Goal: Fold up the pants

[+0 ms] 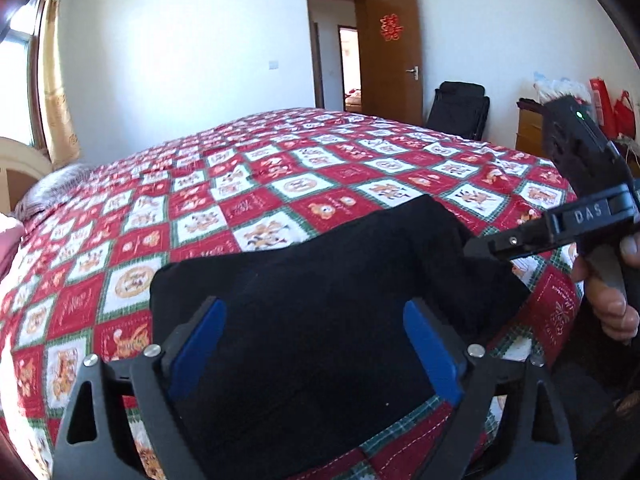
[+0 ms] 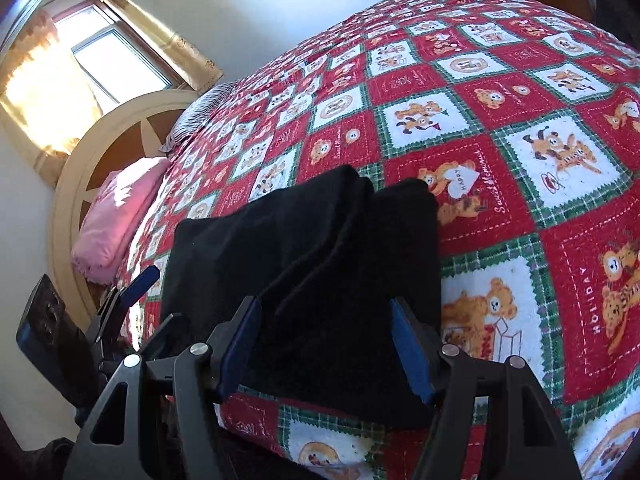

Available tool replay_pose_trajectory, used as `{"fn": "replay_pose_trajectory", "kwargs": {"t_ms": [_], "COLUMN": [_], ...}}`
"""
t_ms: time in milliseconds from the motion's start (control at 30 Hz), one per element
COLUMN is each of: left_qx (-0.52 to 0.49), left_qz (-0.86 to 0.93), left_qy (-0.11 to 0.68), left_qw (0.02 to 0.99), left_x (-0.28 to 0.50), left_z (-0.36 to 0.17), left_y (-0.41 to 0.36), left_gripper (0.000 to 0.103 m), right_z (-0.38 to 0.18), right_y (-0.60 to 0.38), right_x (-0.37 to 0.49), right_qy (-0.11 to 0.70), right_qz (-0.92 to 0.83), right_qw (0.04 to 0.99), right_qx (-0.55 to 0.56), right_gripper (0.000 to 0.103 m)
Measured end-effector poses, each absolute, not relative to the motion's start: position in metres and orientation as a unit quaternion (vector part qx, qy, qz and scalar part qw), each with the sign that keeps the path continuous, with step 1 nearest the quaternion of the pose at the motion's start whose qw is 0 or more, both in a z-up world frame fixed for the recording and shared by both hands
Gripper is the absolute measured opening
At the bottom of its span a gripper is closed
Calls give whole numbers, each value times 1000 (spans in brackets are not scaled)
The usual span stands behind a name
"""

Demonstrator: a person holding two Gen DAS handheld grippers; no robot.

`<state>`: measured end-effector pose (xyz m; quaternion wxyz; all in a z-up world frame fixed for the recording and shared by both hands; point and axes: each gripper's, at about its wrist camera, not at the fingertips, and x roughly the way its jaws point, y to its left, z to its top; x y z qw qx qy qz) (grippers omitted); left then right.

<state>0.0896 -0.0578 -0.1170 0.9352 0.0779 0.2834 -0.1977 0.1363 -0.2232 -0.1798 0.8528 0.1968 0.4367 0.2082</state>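
The black pants [image 1: 320, 280] lie folded into a thick bundle on the red patchwork quilt [image 1: 280, 168] near the bed's front edge. My left gripper [image 1: 316, 320] is open, its blue pads [image 1: 200, 344] spread either side above the bundle, holding nothing. The right gripper shows in this view at the right [image 1: 480, 246], just above the bundle's right end. In the right wrist view the pants [image 2: 320, 248] show several stacked folds. My right gripper [image 2: 326, 320] is open above their near edge, empty. The left gripper's finger [image 2: 138, 284] shows at the left.
The quilt [image 2: 520, 120] covers the whole bed. A pink pillow [image 2: 116, 216] and a rounded headboard [image 2: 80, 168] stand at the bed's head by the window. A black chair [image 1: 460, 108], a wooden cabinet [image 1: 530, 132] and an open door [image 1: 392, 52] lie beyond the far side.
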Motion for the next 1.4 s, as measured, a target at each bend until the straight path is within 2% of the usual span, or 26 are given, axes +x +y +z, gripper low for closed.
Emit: {"fn": "replay_pose_trajectory", "kwargs": {"t_ms": [33, 67, 100, 300, 500, 733, 767, 800, 867, 967, 1033, 1133, 1233, 1333, 1400], "left_qx": [68, 63, 59, 44, 36, 43, 43, 42, 40, 37, 40, 43, 39, 32, 32], "left_qz": [-198, -196, -193, -188, -186, -183, -182, -181, -179, -177, -176, -176, -172, -164, -153], "left_qy": [289, 292, 295, 309, 316, 333, 334, 336, 338, 340, 341, 340, 339, 339, 340], "left_qw": [934, 934, 934, 931, 929, 924, 924, 923, 923, 923, 923, 923, 924, 926, 927], "left_x": [92, 93, 94, 96, 98, 103, 104, 104, 105, 106, 106, 105, 106, 110, 112], "left_z": [-118, -119, -120, -126, -131, -143, -144, -145, -146, -149, -150, -149, -150, -151, -152], "left_y": [-55, -52, -50, -44, -39, -38, -37, -37, -35, -35, -37, -37, -31, -24, -20], "left_gripper": [93, 93, 93, 94, 94, 97, 97, 97, 97, 98, 100, 100, 100, 100, 100], "right_z": [-180, -180, -179, -176, -167, -199, -195, -190, -172, -139, -130, -146, -174, -187, -186], "right_y": [-223, -223, -224, -230, -241, -266, -268, -270, -275, -266, -238, -202, -198, -226, -236], "right_x": [136, 134, 133, 127, 120, 136, 136, 134, 126, 110, 105, 109, 124, 133, 134], "right_qy": [439, 442, 441, 436, 424, 458, 457, 450, 418, 354, 344, 374, 418, 427, 427], "right_qz": [209, 207, 202, 209, 205, 206, 203, 193, 142, 159, 201, 271, 231, 252, 258], "right_qw": [853, 854, 857, 860, 868, 838, 840, 847, 879, 906, 907, 880, 873, 853, 850], "right_qx": [192, 179, 171, 161, 157, 215, 213, 205, 180, 167, 133, 112, 98, 164, 168], "right_gripper": [44, 15, 12, 10, 10, 13, 18, 32, 50, 50, 51, 52, 52, 52, 51]}}
